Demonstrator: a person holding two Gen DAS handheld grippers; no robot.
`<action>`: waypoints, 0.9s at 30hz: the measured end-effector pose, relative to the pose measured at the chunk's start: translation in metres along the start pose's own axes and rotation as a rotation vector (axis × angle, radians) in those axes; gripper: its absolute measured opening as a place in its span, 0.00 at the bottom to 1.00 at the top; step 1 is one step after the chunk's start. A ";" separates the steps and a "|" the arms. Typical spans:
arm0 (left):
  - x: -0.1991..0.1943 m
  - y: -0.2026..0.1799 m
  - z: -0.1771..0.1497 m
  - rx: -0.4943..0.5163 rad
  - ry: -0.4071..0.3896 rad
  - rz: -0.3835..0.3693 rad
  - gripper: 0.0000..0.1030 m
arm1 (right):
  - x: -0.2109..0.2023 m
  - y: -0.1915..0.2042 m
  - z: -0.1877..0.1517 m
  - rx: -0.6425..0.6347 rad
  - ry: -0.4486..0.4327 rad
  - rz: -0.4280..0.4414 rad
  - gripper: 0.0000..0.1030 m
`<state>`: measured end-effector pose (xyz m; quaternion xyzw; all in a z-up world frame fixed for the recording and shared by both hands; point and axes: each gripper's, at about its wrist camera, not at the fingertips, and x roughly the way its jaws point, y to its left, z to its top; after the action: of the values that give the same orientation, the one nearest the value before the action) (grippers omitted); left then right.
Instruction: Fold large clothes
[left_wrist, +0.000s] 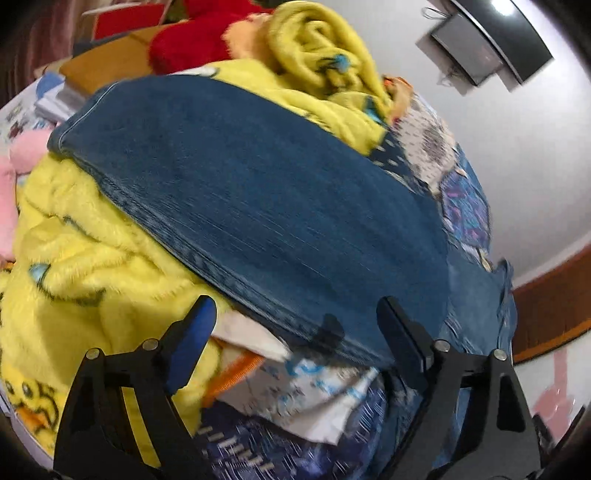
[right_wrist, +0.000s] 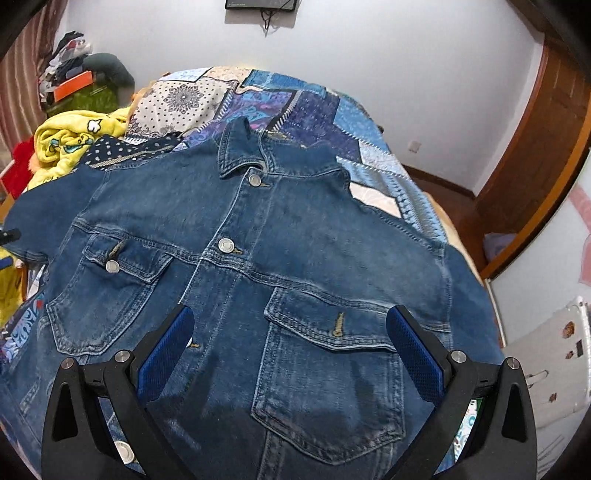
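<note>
A blue denim jacket (right_wrist: 258, 258) lies front up on the bed, buttoned, collar at the far end. One sleeve (left_wrist: 258, 192) stretches out over the yellow blanket in the left wrist view. My left gripper (left_wrist: 295, 317) is open, its fingers on either side of the sleeve's near edge, holding nothing. My right gripper (right_wrist: 290, 328) is open above the jacket's lower front, near the chest pocket (right_wrist: 332, 380), and holds nothing.
A yellow fleece blanket (left_wrist: 85, 258) is heaped to the left, with red (left_wrist: 192, 40) and pink (left_wrist: 22, 155) plush things beyond. A patchwork bedspread (right_wrist: 295, 107) covers the bed. A white wall (right_wrist: 369, 55) and wooden trim (right_wrist: 535, 166) stand behind and to the right.
</note>
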<state>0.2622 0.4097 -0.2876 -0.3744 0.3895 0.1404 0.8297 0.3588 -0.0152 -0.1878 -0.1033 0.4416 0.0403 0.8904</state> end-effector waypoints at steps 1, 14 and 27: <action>0.003 0.005 0.004 -0.011 -0.002 0.001 0.82 | 0.002 -0.001 0.000 0.005 0.008 0.009 1.00; -0.003 -0.011 0.033 0.117 -0.120 0.257 0.26 | -0.004 -0.007 0.001 0.038 0.009 0.021 1.00; -0.079 -0.162 0.036 0.397 -0.345 0.134 0.00 | -0.034 -0.028 0.002 0.076 -0.071 0.022 1.00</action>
<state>0.3150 0.3305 -0.1305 -0.1480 0.2860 0.1777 0.9299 0.3444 -0.0409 -0.1560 -0.0627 0.4121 0.0370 0.9082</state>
